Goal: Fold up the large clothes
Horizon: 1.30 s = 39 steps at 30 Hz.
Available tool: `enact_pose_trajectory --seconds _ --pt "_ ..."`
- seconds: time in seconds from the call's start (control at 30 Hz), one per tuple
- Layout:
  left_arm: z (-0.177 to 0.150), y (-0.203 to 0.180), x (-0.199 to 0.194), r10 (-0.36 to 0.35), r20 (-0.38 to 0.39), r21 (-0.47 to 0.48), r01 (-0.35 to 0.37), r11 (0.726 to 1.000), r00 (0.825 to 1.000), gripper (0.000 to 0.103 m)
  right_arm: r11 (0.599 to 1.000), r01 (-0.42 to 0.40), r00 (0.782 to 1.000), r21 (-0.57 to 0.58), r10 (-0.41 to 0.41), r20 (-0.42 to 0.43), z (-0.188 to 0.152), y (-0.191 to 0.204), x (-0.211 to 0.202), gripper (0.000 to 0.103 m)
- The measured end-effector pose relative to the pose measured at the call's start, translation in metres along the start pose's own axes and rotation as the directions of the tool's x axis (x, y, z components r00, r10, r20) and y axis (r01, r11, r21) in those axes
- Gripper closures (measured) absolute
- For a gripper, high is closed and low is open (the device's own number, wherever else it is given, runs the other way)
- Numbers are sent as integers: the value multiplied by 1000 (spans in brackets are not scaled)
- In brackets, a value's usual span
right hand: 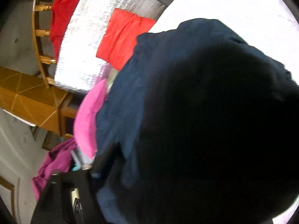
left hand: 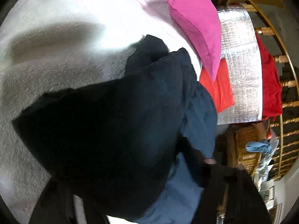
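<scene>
A dark navy garment hangs bunched over a pale bed, filling both wrist views, near a pink pillow. Cloth hides both hand-held grippers' jaws, so their state cannot be told. The fold would likely go best by lowering the garment flat, edges aligned, before releasing.

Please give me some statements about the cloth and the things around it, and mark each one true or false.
1. The large dark navy garment lies over a white textured bed cover. True.
2. The bright pink pillow is green. False: it is pink.
3. A flat orange-red cloth rests on a silver foil-like sheet. True.
4. The woven wicker basket sits on the bed. False: it stands beside the bed.
</scene>
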<state>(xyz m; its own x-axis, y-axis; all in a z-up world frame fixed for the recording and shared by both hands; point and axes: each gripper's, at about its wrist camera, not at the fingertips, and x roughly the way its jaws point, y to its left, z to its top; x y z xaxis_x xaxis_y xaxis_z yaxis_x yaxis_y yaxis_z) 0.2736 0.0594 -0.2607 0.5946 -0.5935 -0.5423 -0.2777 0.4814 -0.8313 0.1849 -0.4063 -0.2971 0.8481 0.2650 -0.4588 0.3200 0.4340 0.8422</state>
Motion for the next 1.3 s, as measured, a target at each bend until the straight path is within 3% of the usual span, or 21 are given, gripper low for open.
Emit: enact_pose_trajectory --seconds 0.13,0.23,0.47,0.57,0.6,0.7,0.77,0.9,0.97,1.07,1.13,1.17,1.3 --pt "1 -6 -6 -34 4 33 34 999 999 69 1000 -1 1000 -26 0 -15 -1 1 -3 55" --pt "1 -18 -13 -26 17 101 24 995 1000 77 999 1 1000 -40 -1 -18 -3 6 -8 62" --pt "9 -26 -55 -30 105 192 9 981 994 81 993 -44 996 -106 36 -82 -22 32 1 63" --pt "14 -17 -73 2 153 205 -34 978 988 80 990 -65 991 -124 49 -126 -34 37 11 63" --pt "15 -13 -73 27 156 199 -59 978 987 78 990 -61 990 -124 44 -136 -37 36 14 63" --pt "20 6 -53 161 69 148 -170 974 985 58 996 -42 986 -76 30 -163 -39 26 18 57" --pt "23 14 -57 158 39 101 -161 982 987 50 998 -49 979 -35 41 -199 -37 18 10 52" --pt "17 17 -81 192 -5 119 -190 975 981 37 997 -21 971 -79 1 -239 -30 15 -29 48" --pt "5 17 -108 254 33 171 -256 951 967 37 990 -2 969 -143 -33 -245 -27 20 -54 48" --pt "-18 8 -151 324 149 278 -354 893 934 37 960 29 976 -277 -86 -198 -24 35 -91 48" --pt "-25 -7 -168 331 217 343 -389 855 918 37 936 40 988 -350 -90 -128 -22 51 -107 48" --pt "-29 -20 -177 334 272 386 -420 821 903 36 927 39 991 -373 -83 -102 -21 58 -112 48" --pt "-33 -54 -172 330 365 488 -481 729 871 24 912 45 995 -409 -77 -63 -14 80 -103 49"
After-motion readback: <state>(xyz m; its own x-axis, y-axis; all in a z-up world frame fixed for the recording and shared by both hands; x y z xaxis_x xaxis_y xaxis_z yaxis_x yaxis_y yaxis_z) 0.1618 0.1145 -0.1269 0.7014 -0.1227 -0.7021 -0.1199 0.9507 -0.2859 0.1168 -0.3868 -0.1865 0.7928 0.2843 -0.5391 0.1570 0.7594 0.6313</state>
